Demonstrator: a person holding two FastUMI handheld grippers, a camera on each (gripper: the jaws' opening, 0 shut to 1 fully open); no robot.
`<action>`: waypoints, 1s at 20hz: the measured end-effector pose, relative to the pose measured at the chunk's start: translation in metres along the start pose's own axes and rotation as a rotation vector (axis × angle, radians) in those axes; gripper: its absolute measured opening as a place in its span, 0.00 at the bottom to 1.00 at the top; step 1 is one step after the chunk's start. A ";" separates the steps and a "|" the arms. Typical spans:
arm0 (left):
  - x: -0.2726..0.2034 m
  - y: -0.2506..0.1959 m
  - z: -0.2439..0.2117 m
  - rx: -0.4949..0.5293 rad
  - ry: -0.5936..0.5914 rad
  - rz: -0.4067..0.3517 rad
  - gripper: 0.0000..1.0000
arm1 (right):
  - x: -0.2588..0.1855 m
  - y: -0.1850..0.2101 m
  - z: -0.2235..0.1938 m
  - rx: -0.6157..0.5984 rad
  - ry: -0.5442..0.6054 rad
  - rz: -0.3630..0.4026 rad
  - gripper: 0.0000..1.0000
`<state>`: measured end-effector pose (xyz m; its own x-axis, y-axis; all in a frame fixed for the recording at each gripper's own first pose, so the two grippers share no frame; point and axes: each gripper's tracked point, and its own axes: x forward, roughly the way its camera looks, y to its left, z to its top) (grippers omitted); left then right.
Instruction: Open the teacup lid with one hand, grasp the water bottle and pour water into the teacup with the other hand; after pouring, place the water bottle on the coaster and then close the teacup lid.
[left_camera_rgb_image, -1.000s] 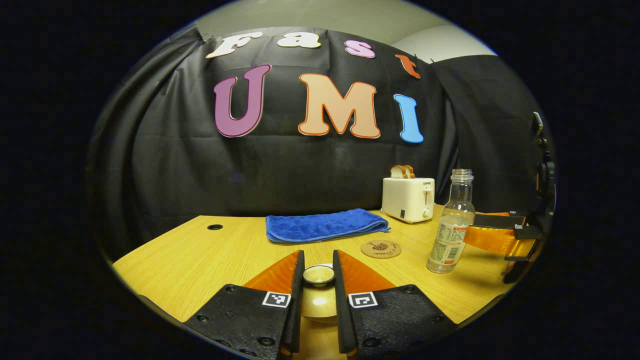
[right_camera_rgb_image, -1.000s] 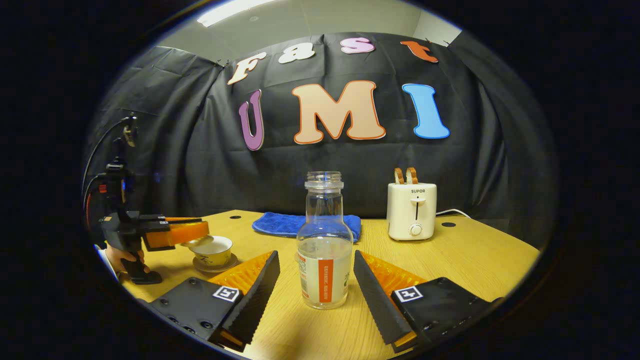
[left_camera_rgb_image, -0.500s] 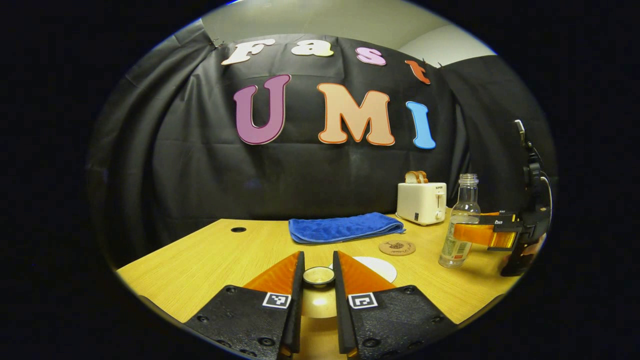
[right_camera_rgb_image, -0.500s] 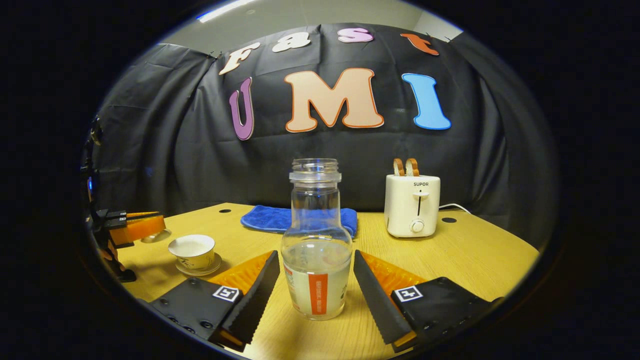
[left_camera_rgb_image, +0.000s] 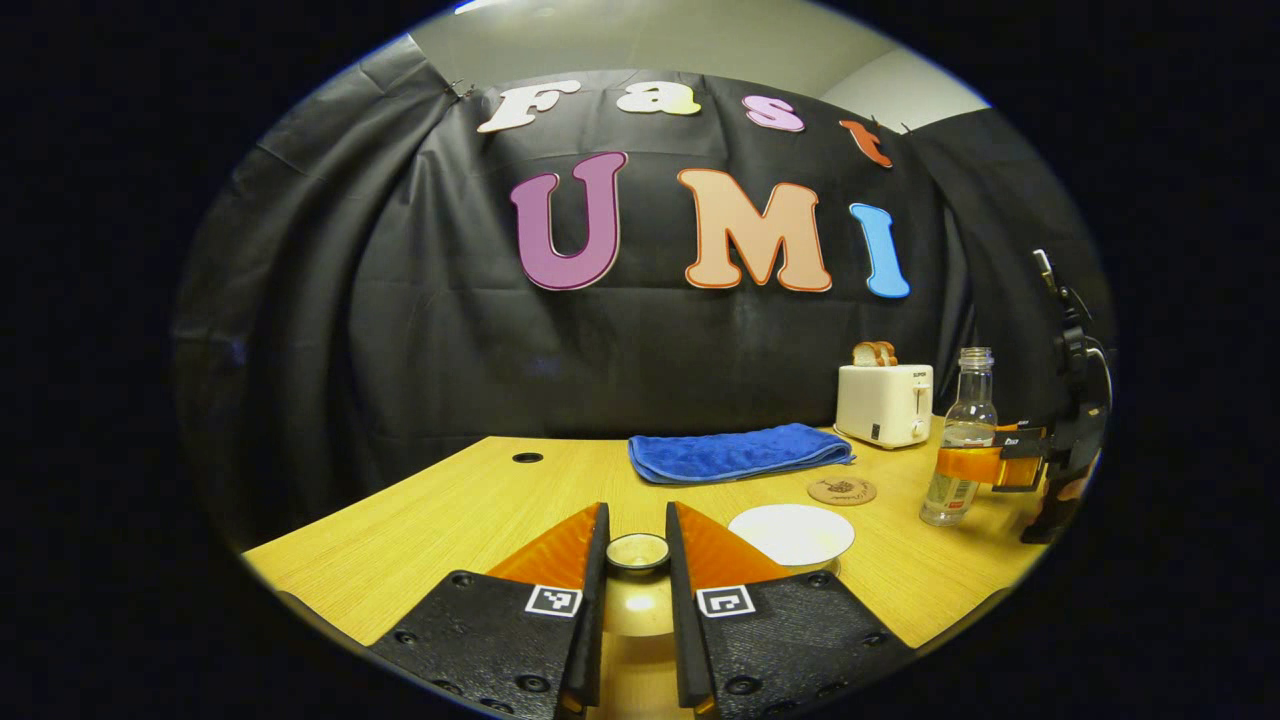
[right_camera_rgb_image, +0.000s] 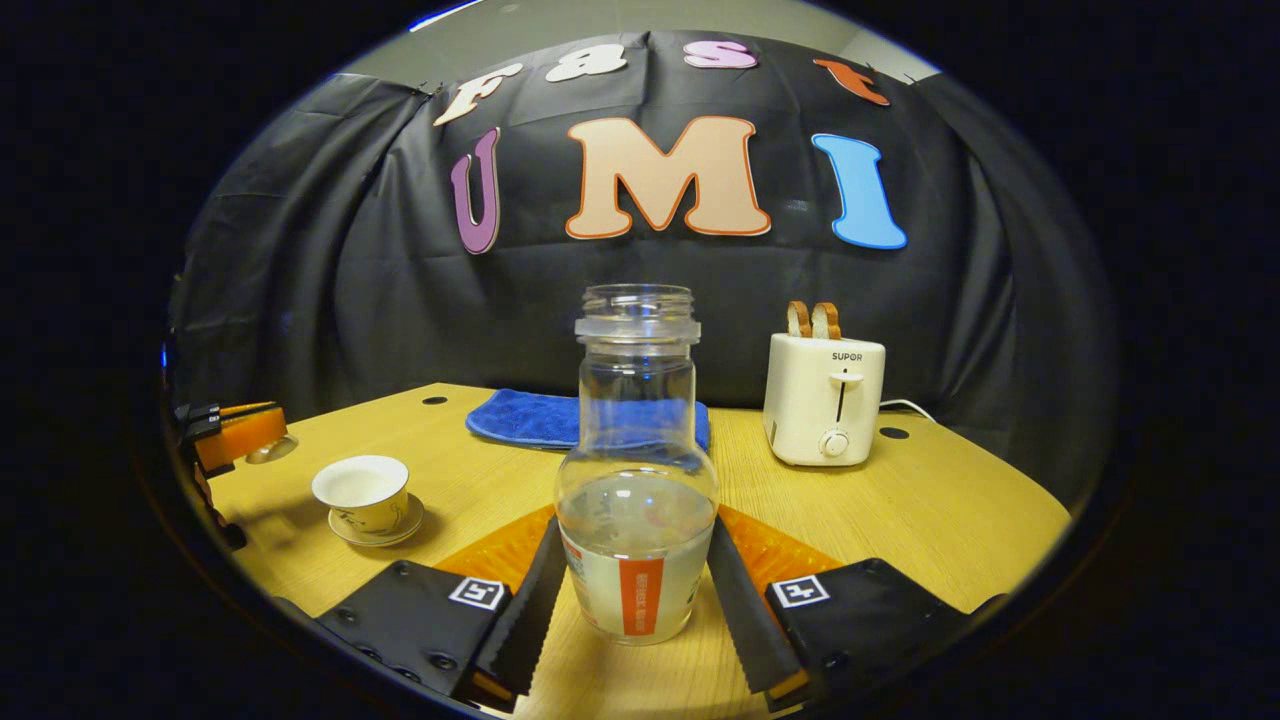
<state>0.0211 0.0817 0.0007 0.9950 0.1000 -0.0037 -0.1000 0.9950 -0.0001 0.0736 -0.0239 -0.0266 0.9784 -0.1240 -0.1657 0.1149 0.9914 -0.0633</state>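
Note:
My left gripper (left_camera_rgb_image: 636, 520) is shut on the knob of the teacup lid (left_camera_rgb_image: 637, 598) and holds it up, left of the cup. The uncovered white teacup (left_camera_rgb_image: 792, 533) stands to its right; in the right gripper view the teacup (right_camera_rgb_image: 362, 492) sits on its saucer (right_camera_rgb_image: 396, 528), with the left gripper (right_camera_rgb_image: 235, 432) and the lid (right_camera_rgb_image: 270, 450) beyond it. The clear water bottle (right_camera_rgb_image: 637, 480), uncapped and partly full, stands on the table with my right gripper (right_camera_rgb_image: 634, 530) shut on its lower body. In the left gripper view, the bottle (left_camera_rgb_image: 962, 440) and right gripper (left_camera_rgb_image: 985, 465) are far right, the round cork coaster (left_camera_rgb_image: 842, 491) beside them.
A folded blue towel (left_camera_rgb_image: 735, 452) lies at the back of the wooden table (left_camera_rgb_image: 450, 510). A white toaster (right_camera_rgb_image: 825, 398) with bread in its slots stands at the back right, its cord trailing behind. The black cloth wall closes the back.
My left gripper has carried the lid leftward, away from the cup, which now stands uncovered. My right gripper moved in around the bottle and its fingers closed onto it.

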 end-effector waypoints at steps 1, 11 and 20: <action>-0.002 0.000 -0.001 0.000 -0.002 0.005 0.27 | 0.000 0.001 0.000 -0.011 0.000 0.002 0.79; -0.001 0.002 -0.001 -0.001 0.002 0.016 0.27 | -0.007 0.016 0.043 -0.243 -0.016 -0.014 0.78; -0.001 0.003 -0.001 -0.002 0.001 0.021 0.27 | 0.004 0.041 0.037 -0.634 0.024 -0.026 0.78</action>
<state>0.0200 0.0842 -0.0007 0.9927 0.1204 -0.0045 -0.1204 0.9927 -0.0018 0.0885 0.0183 0.0063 0.9715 -0.1563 -0.1780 0.0073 0.7709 -0.6369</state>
